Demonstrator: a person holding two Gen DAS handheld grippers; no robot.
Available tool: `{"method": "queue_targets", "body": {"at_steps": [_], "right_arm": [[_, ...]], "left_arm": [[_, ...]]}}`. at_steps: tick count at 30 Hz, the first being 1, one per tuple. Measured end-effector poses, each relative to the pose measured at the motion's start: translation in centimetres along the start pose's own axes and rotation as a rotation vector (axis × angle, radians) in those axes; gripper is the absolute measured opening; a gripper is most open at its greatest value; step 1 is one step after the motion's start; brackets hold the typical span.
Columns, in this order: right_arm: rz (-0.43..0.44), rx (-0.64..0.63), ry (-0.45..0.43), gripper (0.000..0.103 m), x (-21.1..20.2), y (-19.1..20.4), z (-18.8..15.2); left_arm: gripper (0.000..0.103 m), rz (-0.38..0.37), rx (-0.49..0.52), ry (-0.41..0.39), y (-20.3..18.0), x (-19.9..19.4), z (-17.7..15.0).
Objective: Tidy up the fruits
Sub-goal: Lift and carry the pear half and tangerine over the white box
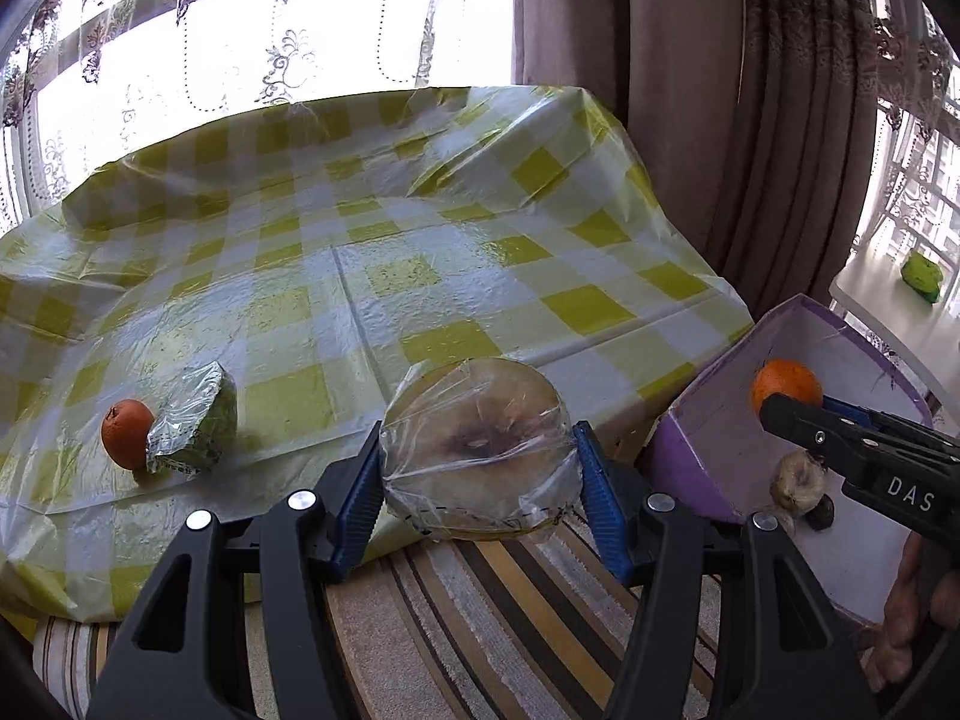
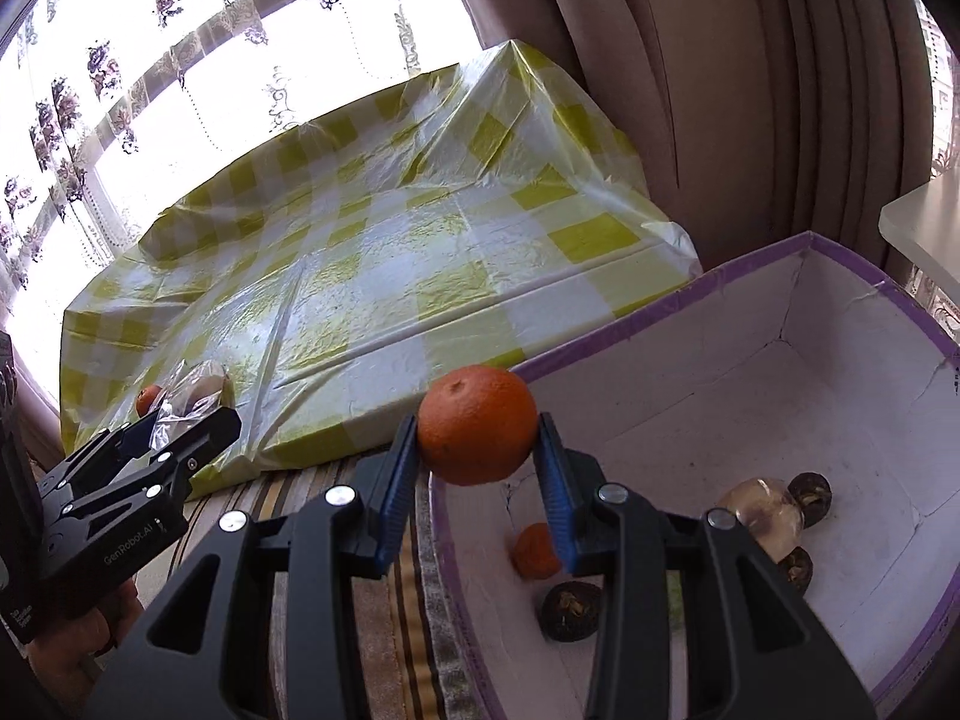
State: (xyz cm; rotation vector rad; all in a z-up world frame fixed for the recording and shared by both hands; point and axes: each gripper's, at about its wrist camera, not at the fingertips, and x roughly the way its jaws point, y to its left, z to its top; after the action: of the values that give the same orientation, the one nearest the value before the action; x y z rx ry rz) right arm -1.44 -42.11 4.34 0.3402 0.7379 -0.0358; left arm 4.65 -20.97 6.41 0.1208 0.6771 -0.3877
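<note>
Left gripper (image 1: 480, 480): clamped on a plastic-wrapped melon half (image 1: 477, 450), held over the striped rug (image 1: 420, 630) at the table's near edge.
Right gripper (image 2: 477, 468): pinching an orange (image 2: 477, 423) above the rim of the purple-edged box (image 2: 840, 312).
Box contents: a small orange (image 2: 534, 552), dark round fruits (image 2: 567, 609) and a clear-wrapped piece (image 2: 765, 513) on its white floor.
Tabletop: yellow-checked plastic cloth (image 1: 360, 240), creased and glossy; second orange (image 1: 126, 432) touching a wrapped green wedge (image 1: 195, 426) at left.
Backdrop: brown drapes (image 1: 690, 90), lace curtain (image 1: 240, 30) across a bright window.
</note>
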Motion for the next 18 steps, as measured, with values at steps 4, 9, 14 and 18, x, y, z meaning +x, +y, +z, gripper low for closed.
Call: {"method": "queue_targets", "body": {"at_steps": [4, 9, 14, 18], "right_arm": [[-0.046, 0.030, 0.000, 0.039, -0.6, -2.6, 0.1], [-0.110, 0.072, 0.003, 0.039, -1.1, -5.9, 0.3], [-0.184, 0.090, 0.005, 0.039, -1.5, -8.8, 0.4], [-0.256, 0.081, 0.010, 0.039, -1.6, -10.7, 0.6]], "left_arm": [[0.058, -0.037, 0.045, 0.001, -2.2, 0.5, 0.2], [0.058, -0.100, 0.118, -0.015, -5.4, 0.7, 0.6], [0.058, -0.169, 0.191, -0.015, -8.6, 1.5, 0.7], [0.058, -0.233, 0.265, 0.001, -11.1, 2.4, 0.3]]}}
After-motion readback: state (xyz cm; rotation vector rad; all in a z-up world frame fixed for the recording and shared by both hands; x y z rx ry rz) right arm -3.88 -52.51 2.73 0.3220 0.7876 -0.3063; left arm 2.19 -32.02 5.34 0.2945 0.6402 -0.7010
